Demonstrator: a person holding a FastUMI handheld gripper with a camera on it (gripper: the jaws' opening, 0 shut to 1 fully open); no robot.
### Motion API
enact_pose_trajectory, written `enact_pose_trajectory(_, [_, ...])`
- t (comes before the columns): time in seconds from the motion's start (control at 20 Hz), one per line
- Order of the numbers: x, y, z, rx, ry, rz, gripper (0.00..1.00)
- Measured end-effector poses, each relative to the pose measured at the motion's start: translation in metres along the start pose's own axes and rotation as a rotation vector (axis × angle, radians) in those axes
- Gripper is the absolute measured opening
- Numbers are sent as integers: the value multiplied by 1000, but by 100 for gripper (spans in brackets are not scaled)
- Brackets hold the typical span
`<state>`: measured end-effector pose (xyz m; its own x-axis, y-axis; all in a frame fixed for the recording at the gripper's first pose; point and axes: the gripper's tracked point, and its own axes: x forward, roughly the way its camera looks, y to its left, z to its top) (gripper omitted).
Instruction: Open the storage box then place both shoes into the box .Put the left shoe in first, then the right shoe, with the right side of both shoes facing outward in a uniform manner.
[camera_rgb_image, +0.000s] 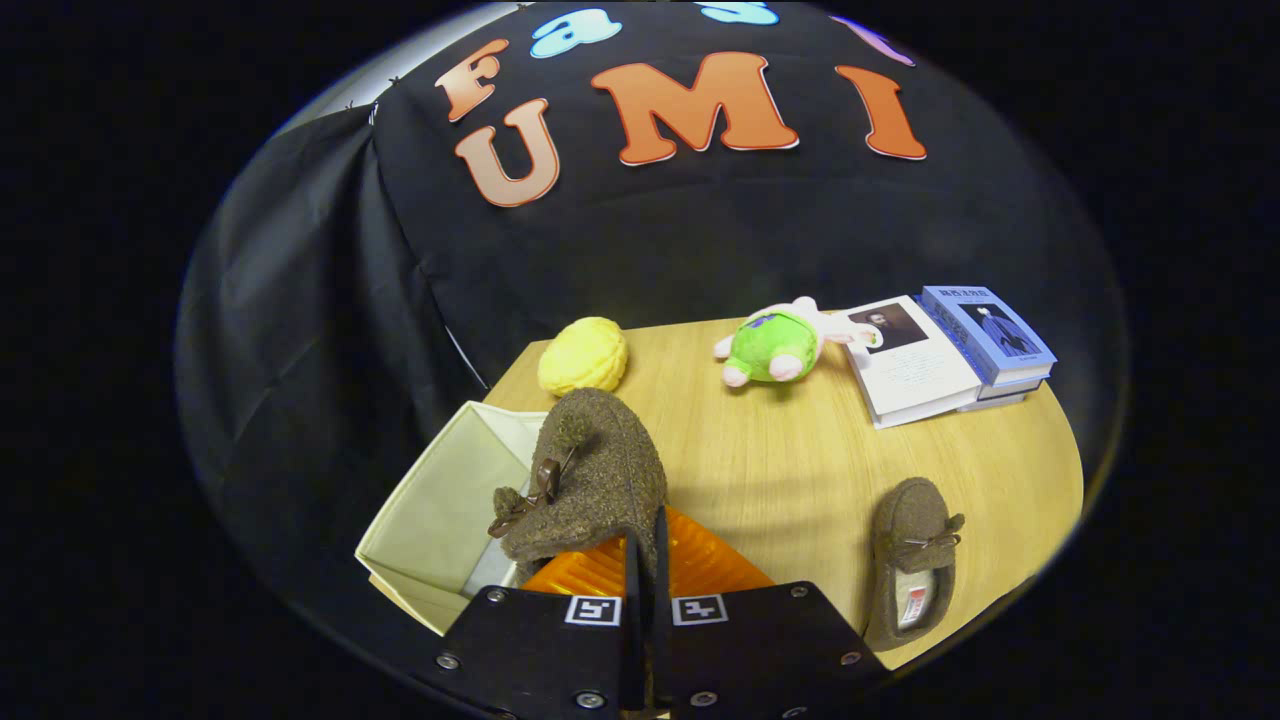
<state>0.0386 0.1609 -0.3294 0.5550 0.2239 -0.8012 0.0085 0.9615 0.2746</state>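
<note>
My gripper (645, 545) is shut on the heel edge of a brown felt shoe (590, 480) with a small brown bow. The shoe hangs lifted, toe pointing away, over the near right rim of the open cream storage box (430, 520). The box stands at the table's left corner with its inside showing bare. A second brown shoe (912, 560) lies on the wooden table (800, 470) to the right of my fingers, its opening facing up and its toe away from me.
Beyond the held shoe lies a yellow knitted ball (583, 355). A green and pink plush toy (780, 343) lies at the table's far middle. Two books (945, 360) are stacked at the far right. Black cloth walls close the back and left.
</note>
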Motion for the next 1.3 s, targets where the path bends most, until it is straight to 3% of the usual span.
enact_pose_trajectory(0.35, [5,77,11,75,53,139,4])
enact_pose_trajectory(0.7, [53,121,-6,122,125,113,4])
enact_pose_trajectory(1.2, [111,130,-69,187,285,-9,5])
enact_pose_trajectory(1.3, [119,134,-80,195,347,13,9])
